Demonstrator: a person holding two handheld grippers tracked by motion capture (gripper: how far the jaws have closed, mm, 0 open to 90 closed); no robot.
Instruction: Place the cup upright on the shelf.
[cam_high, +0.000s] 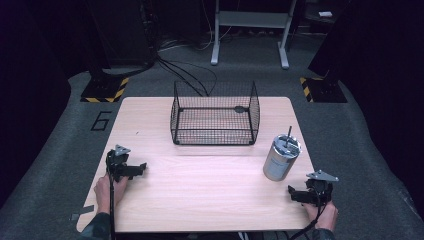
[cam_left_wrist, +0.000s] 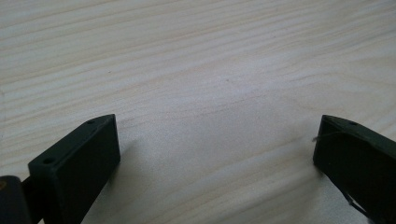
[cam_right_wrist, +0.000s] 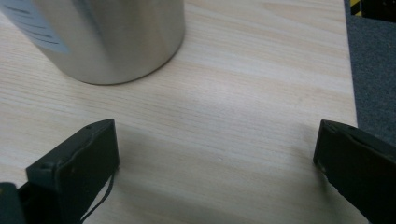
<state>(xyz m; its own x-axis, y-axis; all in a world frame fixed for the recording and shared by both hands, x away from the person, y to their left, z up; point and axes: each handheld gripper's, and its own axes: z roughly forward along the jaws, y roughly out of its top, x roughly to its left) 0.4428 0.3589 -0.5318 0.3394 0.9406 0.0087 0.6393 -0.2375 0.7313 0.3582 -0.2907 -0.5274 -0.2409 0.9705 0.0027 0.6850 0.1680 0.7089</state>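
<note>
I see a light wood table (cam_high: 200, 175), grain running side to side, set on grey carpet. At the far middle sits a black wire basket (cam_high: 215, 114), open at the top. Near the right edge stands a steel can (cam_high: 281, 157), upright, with a dark rod sticking up from it. My left gripper (cam_high: 135, 170) rests near the left edge, my right gripper (cam_high: 296, 194) at the near right corner, just beside the can.

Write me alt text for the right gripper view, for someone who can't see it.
The right gripper is open, its two black fingers spread wide above a pale wooden table. A metal can with a pale label stands on the table ahead and to the left, apart from the fingers. Grey floor shows past the table's edge at right.
</note>
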